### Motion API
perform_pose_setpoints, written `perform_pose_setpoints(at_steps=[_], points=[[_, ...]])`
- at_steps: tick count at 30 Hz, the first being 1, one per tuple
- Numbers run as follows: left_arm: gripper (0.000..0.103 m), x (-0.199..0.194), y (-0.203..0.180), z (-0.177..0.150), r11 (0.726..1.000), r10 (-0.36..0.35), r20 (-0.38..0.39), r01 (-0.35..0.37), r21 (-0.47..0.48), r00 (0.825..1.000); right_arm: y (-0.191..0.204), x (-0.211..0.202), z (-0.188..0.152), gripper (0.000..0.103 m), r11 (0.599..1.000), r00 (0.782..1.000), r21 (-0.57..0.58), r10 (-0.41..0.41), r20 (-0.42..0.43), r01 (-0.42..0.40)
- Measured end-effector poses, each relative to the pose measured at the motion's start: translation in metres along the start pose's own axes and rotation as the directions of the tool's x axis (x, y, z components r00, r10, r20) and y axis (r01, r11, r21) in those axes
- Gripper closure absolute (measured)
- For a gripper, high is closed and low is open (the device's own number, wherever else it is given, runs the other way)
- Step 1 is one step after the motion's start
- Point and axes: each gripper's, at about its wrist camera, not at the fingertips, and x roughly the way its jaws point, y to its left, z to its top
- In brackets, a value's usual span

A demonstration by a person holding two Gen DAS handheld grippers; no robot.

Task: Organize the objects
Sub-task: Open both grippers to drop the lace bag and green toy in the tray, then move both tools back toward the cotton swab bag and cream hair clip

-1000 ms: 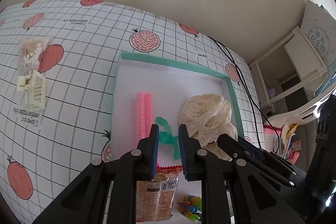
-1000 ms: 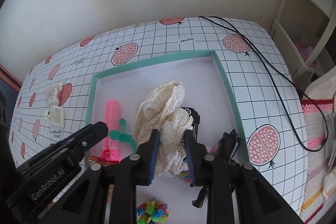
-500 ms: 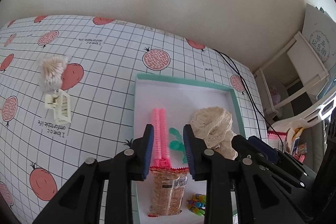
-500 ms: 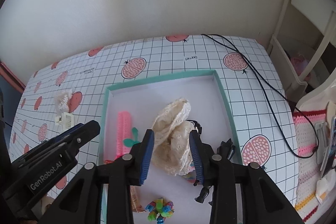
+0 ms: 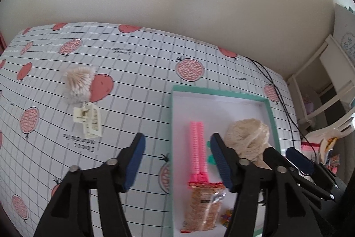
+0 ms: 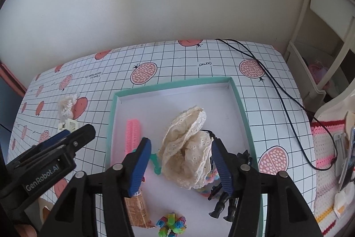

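Left gripper (image 5: 177, 159) stands with jaws wide apart, nothing between the blue pads; it hangs above the left rim of the teal-edged tray (image 5: 172, 126), one finger over the tablecloth (image 5: 133, 72), the other over the tray floor. Right gripper (image 6: 180, 161) also spread wide and holding nothing, poised above the cream lace cloth (image 6: 186, 148) bunched in the middle of the tray. Inside the tray: pink comb (image 5: 197, 148) lying lengthwise near the left wall, a green item (image 6: 155, 161) just beside it and partly hidden, snack packet (image 5: 204, 206) at the comb's near end, multicolour block toy (image 6: 172, 226) at the near edge, a dark figure (image 6: 224, 203) to the right, possibly a toy, detail unclear. Outside the tray, on the cloth to the left: bundle of cotton swabs (image 5: 78, 83) touching a cream hair claw clip (image 5: 88, 119). Black cable (image 6: 277, 90) runs across the right part of the table.
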Motion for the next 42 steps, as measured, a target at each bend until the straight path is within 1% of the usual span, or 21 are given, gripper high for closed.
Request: perform_pose_setpoints(at_steps=[2, 3, 5, 7, 9, 10, 12, 15, 17, 20, 21, 23, 37, 42], points=[[0.03, 0.0, 0.004, 0.0, 1.0, 0.003, -0.001, -0.003, -0.006, 1.0, 0.001, 0.001, 0.0, 0.037, 1.0, 1.0, 0.001, -0.001, 0.0, 0.001], [0.03, 0.0, 0.006, 0.0, 1.0, 0.008, -0.002, -0.008, -0.011, 1.0, 0.001, 0.001, 0.0, 0.033, 1.0, 1.0, 0.001, 0.0, 0.001, 0.0], [0.029, 0.001, 0.01, 0.0, 1.0, 0.022, -0.004, -0.022, -0.013, 1.0, 0.001, 0.003, 0.0, 0.029, 1.0, 1.0, 0.001, 0.006, 0.005, -0.006], [0.024, 0.001, 0.013, 0.0, 0.999, 0.029, -0.004, -0.03, -0.017, 1.0, 0.002, 0.004, 0.0, 0.026, 1.0, 1.0, 0.001, 0.011, 0.004, -0.011], [0.024, 0.002, 0.017, 0.0, 0.999, 0.027, -0.006, -0.028, -0.028, 1.0, 0.002, 0.005, 0.0, 0.016, 1.0, 1.0, 0.003, 0.011, 0.006, -0.011], [0.023, 0.002, 0.018, 0.001, 0.999, 0.028, -0.006, -0.028, -0.031, 1.0, 0.003, 0.005, -0.001, 0.014, 1.0, 1.0, 0.004, 0.012, 0.007, -0.012], [0.019, 0.002, 0.021, 0.001, 0.999, 0.035, -0.002, -0.035, -0.038, 0.999, 0.004, 0.006, -0.001, 0.007, 1.0, 1.0, 0.004, 0.014, 0.007, -0.014], [0.018, 0.002, 0.023, 0.002, 0.998, 0.057, 0.003, -0.057, -0.035, 0.998, 0.005, 0.008, -0.001, 0.0, 1.0, 1.0, -0.001, 0.011, 0.01, -0.011], [0.017, 0.002, 0.026, 0.002, 0.997, 0.071, 0.005, -0.071, -0.038, 0.997, 0.005, 0.008, -0.001, 0.0, 1.0, 1.0, 0.0, 0.012, 0.01, -0.012], [0.005, 0.002, 0.031, 0.002, 0.996, 0.075, 0.008, -0.074, -0.054, 0.997, 0.004, 0.008, -0.001, 0.0, 1.0, 1.0, 0.007, 0.012, 0.01, -0.012], [0.005, 0.002, 0.031, 0.003, 0.995, 0.079, 0.01, -0.078, -0.056, 0.997, 0.004, 0.008, -0.001, 0.0, 1.0, 1.0, 0.008, 0.012, 0.011, -0.012], [0.004, 0.002, 0.033, 0.003, 0.995, 0.086, 0.011, -0.085, -0.055, 0.996, 0.004, 0.009, -0.001, 0.0, 1.0, 1.0, 0.006, 0.013, 0.01, -0.013], [0.004, 0.002, 0.037, 0.004, 0.996, 0.077, 0.011, -0.076, -0.05, 0.997, 0.009, 0.013, -0.001, 0.0, 1.0, 1.0, 0.0, 0.014, -0.004, -0.014], [0.004, -0.002, 0.048, 0.007, 0.997, 0.057, 0.01, -0.057, -0.055, 0.998, 0.017, 0.002, 0.003, 0.0, 0.999, 0.998, -0.001, 0.051, 0.022, -0.051]])
